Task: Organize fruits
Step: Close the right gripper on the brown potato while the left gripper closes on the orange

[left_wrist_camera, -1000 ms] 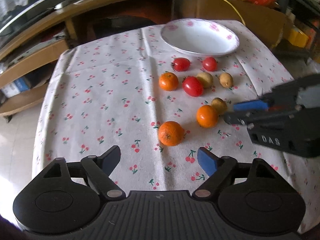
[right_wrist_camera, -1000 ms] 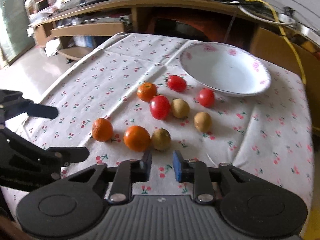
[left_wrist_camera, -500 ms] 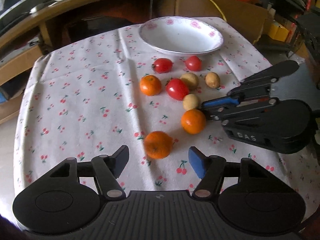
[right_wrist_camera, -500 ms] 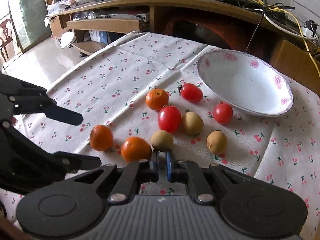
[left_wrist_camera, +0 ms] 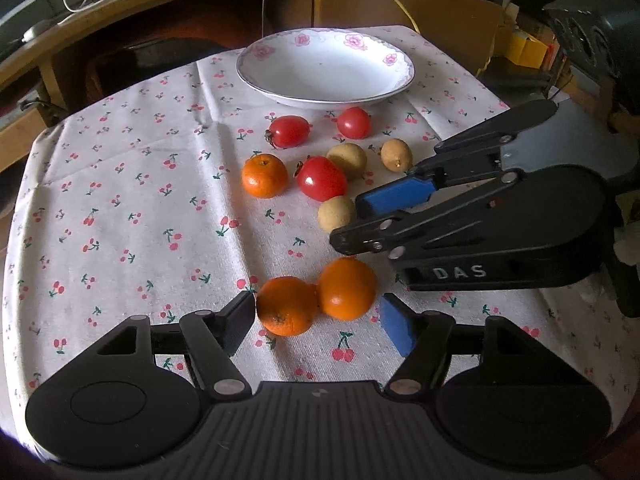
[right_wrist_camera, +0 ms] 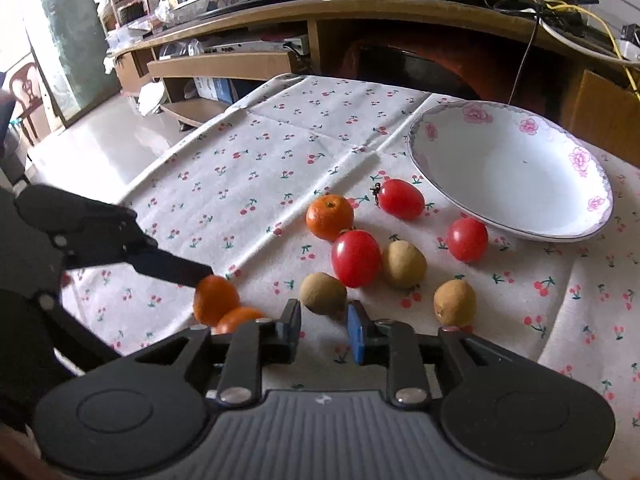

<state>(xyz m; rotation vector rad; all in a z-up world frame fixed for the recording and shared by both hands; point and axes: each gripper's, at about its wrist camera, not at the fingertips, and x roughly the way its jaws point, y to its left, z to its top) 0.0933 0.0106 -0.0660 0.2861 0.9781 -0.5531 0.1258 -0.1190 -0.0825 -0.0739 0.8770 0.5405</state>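
Note:
Three oranges, three red tomatoes and three brown kiwis lie on the cherry-print cloth in front of an empty white floral plate (left_wrist_camera: 326,66), also in the right wrist view (right_wrist_camera: 510,168). My left gripper (left_wrist_camera: 318,320) is open, its jaws on either side of two touching oranges (left_wrist_camera: 286,310) (left_wrist_camera: 347,288); the left finger touches the nearer one. My right gripper (right_wrist_camera: 324,330) is open just in front of a kiwi (right_wrist_camera: 323,293), which also shows in the left wrist view (left_wrist_camera: 337,213). A third orange (left_wrist_camera: 264,175) and a tomato (left_wrist_camera: 322,178) sit farther back.
The cloth-covered table (left_wrist_camera: 120,200) drops off at left and right. A wooden TV bench (right_wrist_camera: 360,12) with cables stands behind it. A cardboard box (left_wrist_camera: 420,4) is at the back right. Floor (right_wrist_camera: 92,148) lies to the left.
My left gripper moved forward so both near oranges now sit between its jaws, touching each other. My right gripper opened from shut and came closer to the nearest kiwi.

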